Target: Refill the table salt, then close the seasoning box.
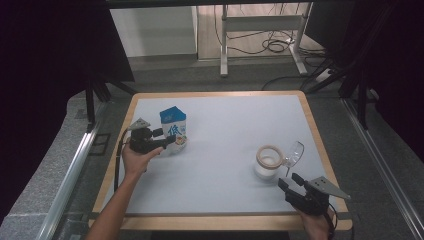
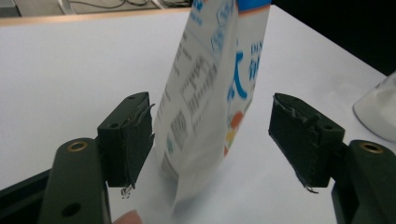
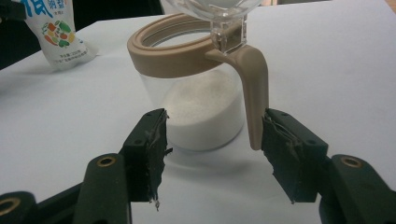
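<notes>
Two grippers work at opposite sides of a white table [image 1: 220, 150] in the high view. The left gripper [image 1: 167, 142] sits at the table's left part, its jaws reaching to the lower half of a blue-and-white carton [image 1: 173, 131] that stands there. The right gripper [image 1: 289, 182] rests near the front right corner, just short of a glass jar [image 1: 268, 161] with a tan rim, whose clear lid [image 1: 295, 152] is swung open toward the right. Carton and jar stand well apart.

From the left gripper view, the carton [image 2: 210, 88] leans between the spread jaws of the left gripper [image 2: 210, 140]. One jaw lies just beside the carton's printed side; I cannot tell whether it touches. The other jaw stands clear of it. This view reveals the small print and code on the carton's side, and a corner of the jar [image 2: 378, 114] at the right edge.

From the right gripper view, the right gripper [image 3: 212, 149] is spread, with the jar [image 3: 201, 102] straight ahead beyond the jaw tips. The tan handle [image 3: 254, 88] hangs down just beside one jaw. White powder [image 3: 201, 109] fills the jar's lower part, which the high view does not make plain. The carton's [image 3: 58, 32] base shows far off at upper left.
</notes>
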Demonstrator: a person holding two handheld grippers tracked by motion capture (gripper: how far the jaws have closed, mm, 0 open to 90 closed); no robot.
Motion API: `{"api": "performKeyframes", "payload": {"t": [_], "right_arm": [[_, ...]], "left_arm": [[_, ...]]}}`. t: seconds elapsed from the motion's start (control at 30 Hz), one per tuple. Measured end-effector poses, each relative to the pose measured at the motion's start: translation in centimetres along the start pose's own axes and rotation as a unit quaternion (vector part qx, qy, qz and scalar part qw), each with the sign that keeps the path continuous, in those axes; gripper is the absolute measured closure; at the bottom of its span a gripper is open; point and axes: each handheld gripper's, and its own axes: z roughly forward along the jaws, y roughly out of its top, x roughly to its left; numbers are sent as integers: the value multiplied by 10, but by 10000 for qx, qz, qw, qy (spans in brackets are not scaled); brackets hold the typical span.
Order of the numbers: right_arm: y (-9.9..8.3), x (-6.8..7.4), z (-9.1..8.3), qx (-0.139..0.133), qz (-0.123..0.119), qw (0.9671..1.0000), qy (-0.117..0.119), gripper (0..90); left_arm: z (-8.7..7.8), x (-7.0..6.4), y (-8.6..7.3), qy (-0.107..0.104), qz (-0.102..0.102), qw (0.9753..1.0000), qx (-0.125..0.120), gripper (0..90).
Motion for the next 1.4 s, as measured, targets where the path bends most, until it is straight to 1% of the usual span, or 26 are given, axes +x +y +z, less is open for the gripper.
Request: {"api": "performKeyframes", "payload": {"t": [0.07,0.13,0.17,0.37,0.43,0.5,0.57,0.6,0.67,0.7,0.73,0.77,0.9,0.97,1.03,1.07,1.13,1.23,1.3,1.4], "right_arm": [[0,-1,0,2,13,10000,-7,415],[1,-2,-1,-4,20,10000,-16,415],[1,-2,-1,-10,23,10000,-30,415],[2,-6,-4,-62,18,9999,-88,416],[3,-7,-6,-70,50,9999,-84,422],[4,-8,-7,-86,31,9998,-151,441],[5,-10,-8,-87,35,9998,-191,472],[5,-12,-8,-87,-7,9997,-236,501],[6,-13,-10,-106,-48,9995,-304,577],[7,-15,-11,-126,-65,9994,-315,618],[7,-16,-12,-149,-77,9993,-346,654],[8,-18,-13,-171,-71,9992,-359,688],[10,-26,-19,-317,31,9989,-348,803],[11,-30,-21,-393,93,9986,-354,849],[13,-35,-23,-533,209,9977,-350,892],[15,-37,-23,-564,256,9975,-329,900],[19,-38,-23,-576,233,9974,-354,900],[25,-36,-20,-625,137,9971,-405,900],[29,-34,-19,-650,115,9971,-389,900],[35,-31,-17,-699,87,9970,-335,900]], "left_arm": [[-3,-2,-6,52,63,10000,54,299],[-6,-4,-12,76,129,9997,171,293],[-7,-6,-15,55,100,9998,191,292],[-18,-16,-31,20,179,9996,216,298],[-20,-20,-36,83,234,9995,211,298],[-23,-24,-42,64,255,9995,202,294],[-24,-26,-46,-8,230,9995,210,296],[-24,-28,-49,2,264,9994,232,296],[-24,-31,-50,90,465,9980,409,296],[-25,-33,-51,140,503,9978,406,295],[-27,-34,-51,113,486,9981,360,295],[-28,-34,-52,35,441,9984,343,294],[-30,-35,-56,-92,347,9988,347,292],[-31,-36,-58,-83,354,9987,364,293],[-30,-38,-59,-70,384,9985,388,293],[-30,-38,-60,-70,389,9984,392,294],[-29,-40,-60,-85,398,9984,400,294],[-28,-42,-61,-77,438,9980,438,292],[-27,-43,-62,-135,439,9980,443,293],[-25,-45,-64,-134,477,9977,466,294]]}}
